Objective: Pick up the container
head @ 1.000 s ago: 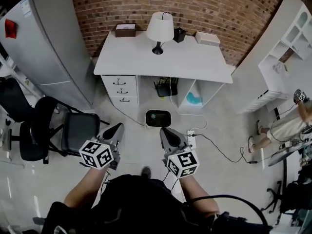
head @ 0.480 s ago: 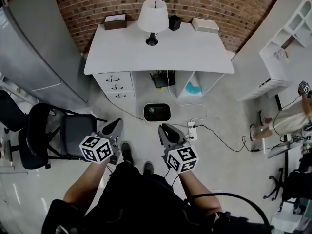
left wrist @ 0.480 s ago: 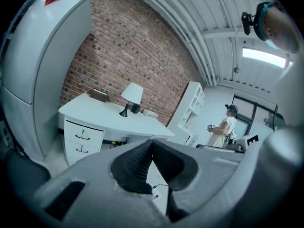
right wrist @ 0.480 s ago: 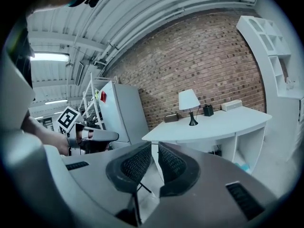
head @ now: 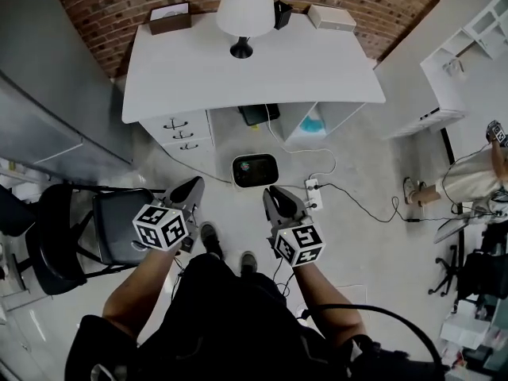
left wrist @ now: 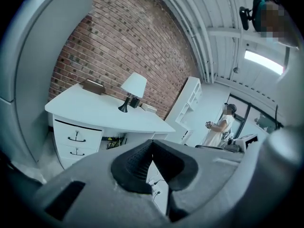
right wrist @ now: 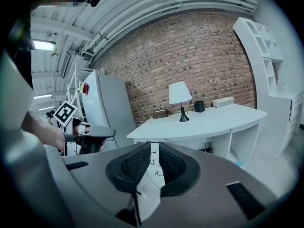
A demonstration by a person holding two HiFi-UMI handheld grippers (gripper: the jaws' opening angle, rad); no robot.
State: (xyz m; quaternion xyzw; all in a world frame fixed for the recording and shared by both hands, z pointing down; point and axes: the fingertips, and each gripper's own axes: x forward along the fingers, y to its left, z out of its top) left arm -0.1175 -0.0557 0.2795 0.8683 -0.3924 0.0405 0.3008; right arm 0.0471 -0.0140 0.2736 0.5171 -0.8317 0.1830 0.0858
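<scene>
Container (head: pixel 254 171) sits on the floor (head: pixel 365 165) just in front of the desk (head: pixel 238 78), power strip (head: pixel 313 197) just to its right. Both tools are short of it. Left tool (head: pixel 193 189) fully closed, empty; right tool (head: pixel 278 194) closed to a thin slit, empty.

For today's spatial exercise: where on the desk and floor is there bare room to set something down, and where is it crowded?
The desk's front and middle are bare, forward of the lamp. Its back is crowded: brown box, lamp, black holder, white box. Floor is bare right of the desk; cables crowd the power strip beside the container.
</scene>
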